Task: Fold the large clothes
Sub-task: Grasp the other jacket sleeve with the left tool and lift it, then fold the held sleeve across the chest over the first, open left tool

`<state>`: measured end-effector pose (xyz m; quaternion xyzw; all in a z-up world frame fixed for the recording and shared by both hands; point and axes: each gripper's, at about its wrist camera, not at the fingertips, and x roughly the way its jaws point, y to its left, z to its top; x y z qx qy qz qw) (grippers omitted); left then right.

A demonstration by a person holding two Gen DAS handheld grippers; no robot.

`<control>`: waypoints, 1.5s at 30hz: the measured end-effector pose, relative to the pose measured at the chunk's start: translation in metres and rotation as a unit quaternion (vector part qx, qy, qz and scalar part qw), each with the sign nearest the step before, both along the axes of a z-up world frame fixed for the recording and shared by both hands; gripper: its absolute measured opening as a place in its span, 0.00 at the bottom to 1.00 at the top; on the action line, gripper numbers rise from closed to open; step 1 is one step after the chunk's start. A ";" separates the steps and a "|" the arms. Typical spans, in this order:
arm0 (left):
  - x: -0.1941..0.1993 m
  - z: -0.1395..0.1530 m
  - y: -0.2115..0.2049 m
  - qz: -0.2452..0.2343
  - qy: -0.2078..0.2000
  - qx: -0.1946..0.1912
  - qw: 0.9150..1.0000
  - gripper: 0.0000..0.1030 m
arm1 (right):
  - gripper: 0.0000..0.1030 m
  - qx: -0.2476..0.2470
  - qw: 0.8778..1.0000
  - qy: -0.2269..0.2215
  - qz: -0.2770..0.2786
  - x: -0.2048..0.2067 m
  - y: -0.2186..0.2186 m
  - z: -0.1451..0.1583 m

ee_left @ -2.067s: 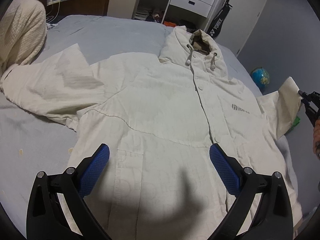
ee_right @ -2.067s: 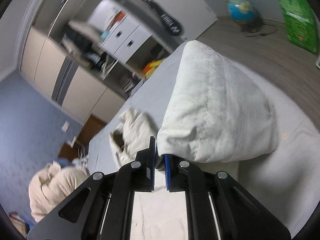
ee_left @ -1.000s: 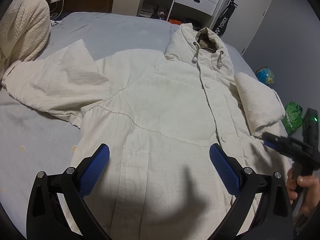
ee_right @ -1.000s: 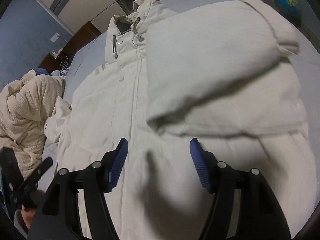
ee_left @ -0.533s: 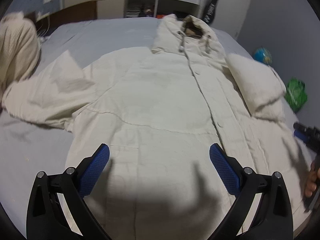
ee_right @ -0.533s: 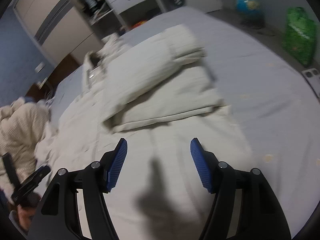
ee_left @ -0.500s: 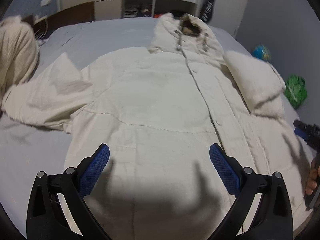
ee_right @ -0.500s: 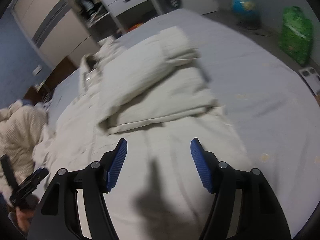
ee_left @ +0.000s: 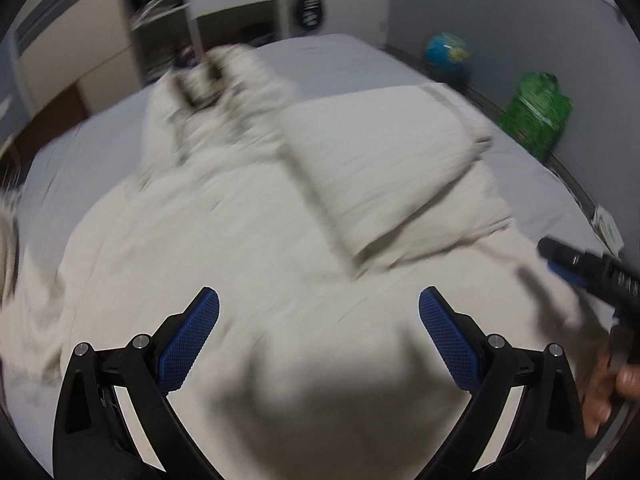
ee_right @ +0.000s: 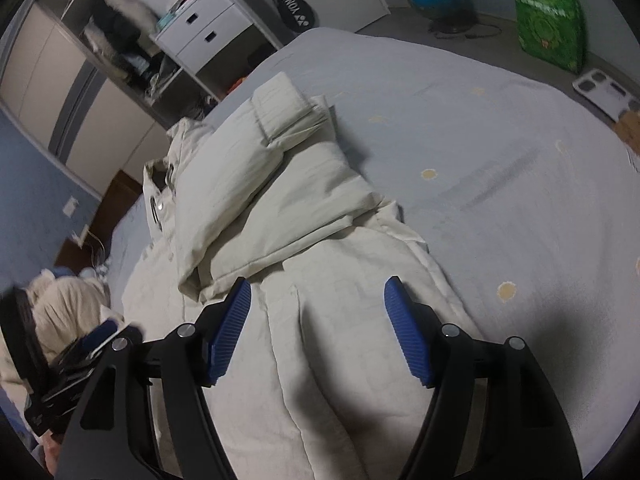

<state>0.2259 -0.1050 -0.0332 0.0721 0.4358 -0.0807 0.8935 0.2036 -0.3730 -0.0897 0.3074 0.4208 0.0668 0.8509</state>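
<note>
Right wrist: sleeve [ee_right: 256, 184] released, folded over jacket [ee_right: 320, 360] (bed [ee_right: 500, 160]).

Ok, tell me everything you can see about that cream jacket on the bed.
The cream jacket is a padded, quilted-looking coat lying front up on the grey bed. Its hood points toward the wardrobe, with drawstring toggles and snap buttons down the front. One sleeve is folded in across the chest, cuff toward the hood. Both grippers hover open above its lower half; neither pinches the fabric.
</note>
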 end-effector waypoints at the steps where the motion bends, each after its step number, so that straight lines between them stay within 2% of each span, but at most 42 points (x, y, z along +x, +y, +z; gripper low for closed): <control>1: 0.009 0.001 -0.018 -0.013 -0.005 0.012 1.000 0.93 | 0.64 0.005 1.000 0.000 -0.006 -0.002 -0.002 0.001; 7: 0.050 -0.009 -0.084 -0.060 -0.007 0.065 0.996 0.89 | 0.68 0.061 0.997 0.006 -0.052 -0.007 -0.031 -0.010; 11: 0.069 -0.023 -0.106 -0.078 0.011 0.084 0.993 0.78 | 0.68 0.079 0.995 0.012 -0.061 -0.005 -0.036 -0.014; 13: 0.078 -0.028 -0.115 -0.086 0.024 0.089 0.992 0.66 | 0.68 0.088 0.994 0.012 -0.063 -0.005 -0.037 -0.016; 15: 0.086 -0.034 -0.120 -0.085 0.034 0.097 0.991 0.48 | 0.68 0.090 0.994 0.014 -0.064 -0.004 -0.038 -0.017; 16: 0.090 -0.035 -0.121 -0.082 0.036 0.099 0.991 0.41 | 0.68 0.090 0.994 0.015 -0.063 -0.004 -0.038 -0.018; 17: 0.093 -0.035 -0.120 -0.076 0.037 0.100 0.991 0.27 | 0.68 0.090 0.994 0.016 -0.063 -0.003 -0.038 -0.019; 18: 0.097 -0.032 -0.117 -0.071 0.037 0.093 0.992 0.18 | 0.68 0.090 0.994 0.017 -0.062 -0.002 -0.038 -0.019; 20: 0.099 -0.023 -0.111 -0.065 0.029 0.073 0.995 0.08 | 0.68 0.090 0.994 0.017 -0.062 -0.001 -0.038 -0.020; 23: 0.093 -0.003 -0.097 -0.054 -0.001 0.050 0.997 0.05 | 0.68 0.088 0.994 0.017 -0.062 0.000 -0.038 -0.020; 27: 0.084 0.024 -0.064 -0.015 -0.041 0.014 0.999 0.05 | 0.69 0.079 0.995 0.016 -0.060 -0.001 -0.036 -0.018; 34: 0.069 0.047 0.009 0.064 -0.066 -0.031 0.995 0.05 | 0.70 0.049 0.997 0.010 -0.051 -0.003 -0.028 -0.012; 40: 0.046 0.042 0.071 0.135 -0.062 -0.072 0.986 0.05 | 0.70 0.017 0.999 0.006 -0.039 -0.004 -0.019 -0.007; 45: 0.023 0.020 0.112 0.196 -0.042 -0.118 0.973 0.05 | 0.70 -0.003 1.000 0.006 -0.028 -0.003 -0.011 -0.003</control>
